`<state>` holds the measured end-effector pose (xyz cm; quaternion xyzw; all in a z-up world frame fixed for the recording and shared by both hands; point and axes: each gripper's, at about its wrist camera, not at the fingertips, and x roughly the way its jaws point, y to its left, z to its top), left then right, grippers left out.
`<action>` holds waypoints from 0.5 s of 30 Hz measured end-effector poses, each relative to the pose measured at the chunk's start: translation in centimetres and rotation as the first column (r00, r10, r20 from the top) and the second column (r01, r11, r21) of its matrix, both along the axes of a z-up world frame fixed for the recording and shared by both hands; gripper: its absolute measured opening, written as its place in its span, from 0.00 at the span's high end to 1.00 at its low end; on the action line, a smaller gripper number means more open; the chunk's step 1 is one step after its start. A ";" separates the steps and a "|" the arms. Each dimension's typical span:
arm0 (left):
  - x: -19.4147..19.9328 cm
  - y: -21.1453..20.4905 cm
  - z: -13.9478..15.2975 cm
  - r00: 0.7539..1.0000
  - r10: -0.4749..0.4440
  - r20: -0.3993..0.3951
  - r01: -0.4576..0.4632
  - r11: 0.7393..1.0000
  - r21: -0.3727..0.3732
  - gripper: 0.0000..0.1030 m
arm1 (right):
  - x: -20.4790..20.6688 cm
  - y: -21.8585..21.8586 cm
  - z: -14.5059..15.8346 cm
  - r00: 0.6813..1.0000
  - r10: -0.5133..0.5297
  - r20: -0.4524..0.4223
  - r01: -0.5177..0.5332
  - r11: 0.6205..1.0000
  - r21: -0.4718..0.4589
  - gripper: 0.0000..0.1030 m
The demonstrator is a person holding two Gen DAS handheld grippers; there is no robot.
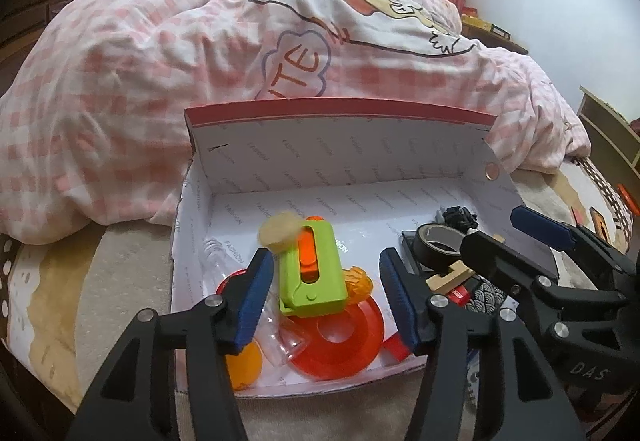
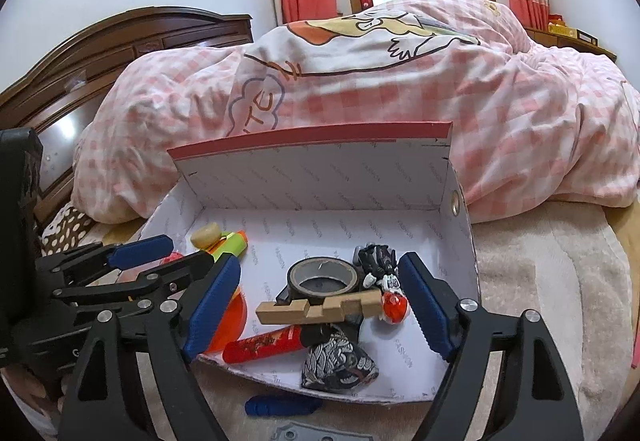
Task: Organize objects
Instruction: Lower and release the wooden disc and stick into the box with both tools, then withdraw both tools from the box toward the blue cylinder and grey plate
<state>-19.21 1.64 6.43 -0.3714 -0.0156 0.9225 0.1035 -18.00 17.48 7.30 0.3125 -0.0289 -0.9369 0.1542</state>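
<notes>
An open white cardboard box (image 1: 340,145) with a red rim stands on the bed. My left gripper (image 1: 325,265) hangs open over its left half, above a green toy (image 1: 312,273) with an orange slider; its pads touch nothing. A blurred beige disc (image 1: 280,233) sits at the toy's far end. Under the toy lie an orange ring (image 1: 344,337) and an orange disc (image 1: 244,361). My right gripper (image 2: 320,265) is open over the right half, above a black tape roll (image 2: 322,277), a notched wooden piece (image 2: 320,309), a red tube (image 2: 268,347) and a patterned pouch (image 2: 338,361).
A black toy figure (image 2: 378,261) and a red ball (image 2: 394,309) lie by the box's right wall. A blue object (image 2: 284,405) lies on the beige blanket in front of the box. A bunched pink checked duvet (image 1: 160,89) rises behind the box. The wooden headboard (image 2: 100,53) stands at the left.
</notes>
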 end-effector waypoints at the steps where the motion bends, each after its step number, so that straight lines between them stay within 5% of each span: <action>1: 0.0 0.1 0.0 1.000 -0.002 0.001 0.002 1.000 -0.005 0.42 | 0.1 0.1 0.0 1.000 0.000 0.000 0.000 1.000 -0.001 0.19; 15: 0.7 0.1 -0.1 1.000 0.000 0.003 0.000 1.000 -0.005 0.39 | 0.6 0.4 -0.1 1.000 0.001 0.009 -0.001 1.000 -0.017 0.19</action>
